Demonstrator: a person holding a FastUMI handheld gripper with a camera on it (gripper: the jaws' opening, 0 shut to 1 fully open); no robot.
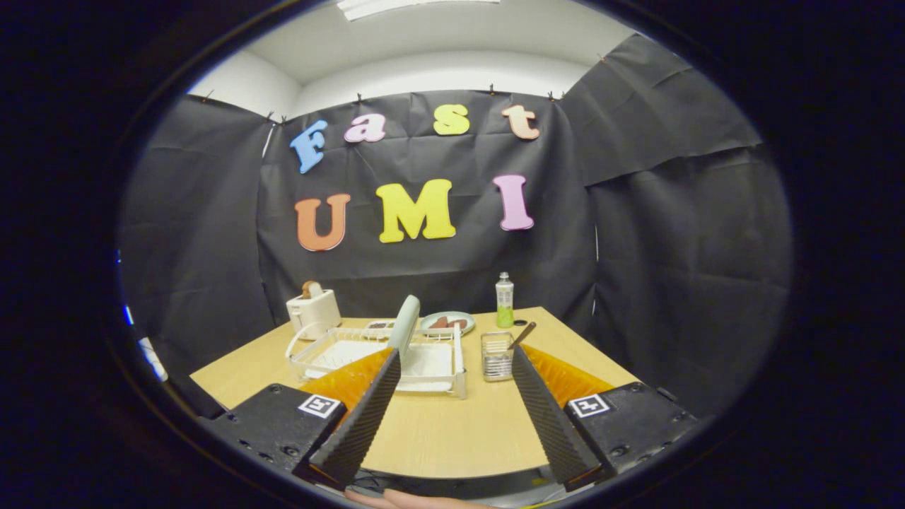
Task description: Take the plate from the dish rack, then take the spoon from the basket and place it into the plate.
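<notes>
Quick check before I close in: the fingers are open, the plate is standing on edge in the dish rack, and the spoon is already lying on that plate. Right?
Not quite. In the gripper view the spoon is not on the plate; it stands in the basket beside the dish rack. The rest holds: the gripper fingers are open, and the plate stands on edge in the rack.

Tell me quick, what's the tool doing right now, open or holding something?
Tool: open, holding nothing; the plate stands in the dish rack beyond its fingers.

Black cloth walls [672, 233] around pale wooden table [438, 424]; white ceiling [438, 42], ceiling light [396, 6] above.
</notes>
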